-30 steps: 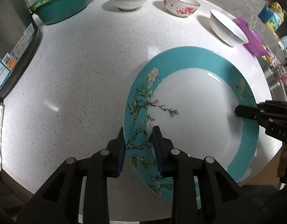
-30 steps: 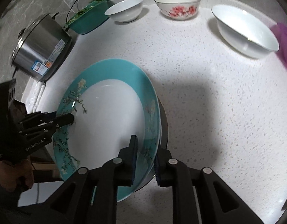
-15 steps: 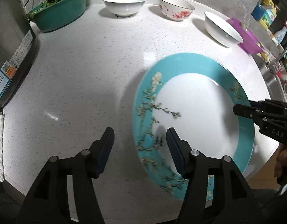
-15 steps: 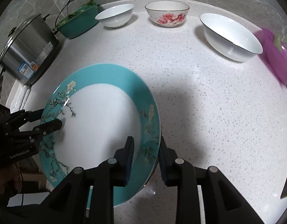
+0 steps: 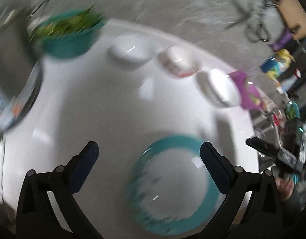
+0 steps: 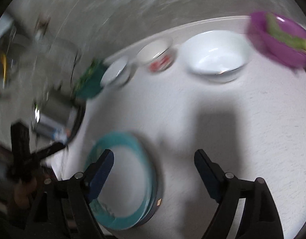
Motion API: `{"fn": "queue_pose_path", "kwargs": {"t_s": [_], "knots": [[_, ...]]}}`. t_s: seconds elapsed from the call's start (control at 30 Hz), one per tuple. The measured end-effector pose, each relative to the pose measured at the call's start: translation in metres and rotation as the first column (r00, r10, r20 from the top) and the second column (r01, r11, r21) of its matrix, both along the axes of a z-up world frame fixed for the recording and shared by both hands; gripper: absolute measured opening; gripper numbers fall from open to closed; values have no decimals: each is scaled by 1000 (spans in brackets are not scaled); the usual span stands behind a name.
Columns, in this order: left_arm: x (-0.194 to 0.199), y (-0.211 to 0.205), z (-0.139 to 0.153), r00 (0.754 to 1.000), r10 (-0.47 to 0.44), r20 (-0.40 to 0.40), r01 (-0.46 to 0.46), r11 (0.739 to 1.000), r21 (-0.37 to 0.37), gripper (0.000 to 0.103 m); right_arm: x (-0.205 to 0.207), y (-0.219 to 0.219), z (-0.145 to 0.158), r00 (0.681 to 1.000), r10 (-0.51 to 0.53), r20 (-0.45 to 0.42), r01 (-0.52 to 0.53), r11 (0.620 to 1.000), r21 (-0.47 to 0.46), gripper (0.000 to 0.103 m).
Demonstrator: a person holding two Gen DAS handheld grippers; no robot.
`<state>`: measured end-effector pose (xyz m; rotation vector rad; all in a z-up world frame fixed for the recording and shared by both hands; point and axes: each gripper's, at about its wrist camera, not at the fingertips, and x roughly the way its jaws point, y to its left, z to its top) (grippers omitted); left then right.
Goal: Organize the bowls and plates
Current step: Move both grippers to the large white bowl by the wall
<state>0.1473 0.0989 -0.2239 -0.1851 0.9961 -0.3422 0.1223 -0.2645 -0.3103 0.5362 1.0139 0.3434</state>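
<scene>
so the teal-rimmed plate is down on the white surface, near the front edge, and in the right wrist view it looks like it's sitting on top of something else, maybe another plate or two, since there's a stacked edge showing under its right side. too blurry to count.

both tools are off it. the left tool has its jaws wide apart and opening, with nothing pinched between them; the plate just shows through the gap further off. same story for the right tool: jaws spread and opening, the plate sits behind its left finger but the pads aren't pressing on it. so my read is the plate-placing step is basically done and this is the let-go.

what's left, i'd guess, is the bowls. along the back of the surface there's a plain white bowl, a bowl with red flowers, and a bigger white bowl to the right, all apart from each other. the teal bowl of greens and the purple bowl have food in them, so probably not part of it.

next move likely means reaching to the back row, picking one bowl by the rim and nesting it in another. rims are thin and glazed, so a square grip matters.
</scene>
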Motion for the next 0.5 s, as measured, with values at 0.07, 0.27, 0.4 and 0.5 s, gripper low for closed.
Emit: {"fn": "queue_pose_path", "kwargs": {"t_s": [0.07, 0.27, 0.4, 0.5], "knots": [[20, -31, 16, 996, -74, 41, 74, 997, -13, 103, 14, -33, 10, 997, -71, 7, 71, 997, 22, 85], [101, -146, 14, 973, -231, -16, 231, 972, 48, 103, 59, -97, 21, 982, -191, 1, 191, 980, -48, 85], [159, -200, -14, 969, -222, -110, 237, 960, 151, 102, 84, -111, 3, 975, -214, -53, 208, 973, -99, 83], [189, -226, -29, 967, -222, -125, 243, 949, 200, 102, 99, -114, -15, 972, -214, -97, 205, 974, -95, 77]]}}
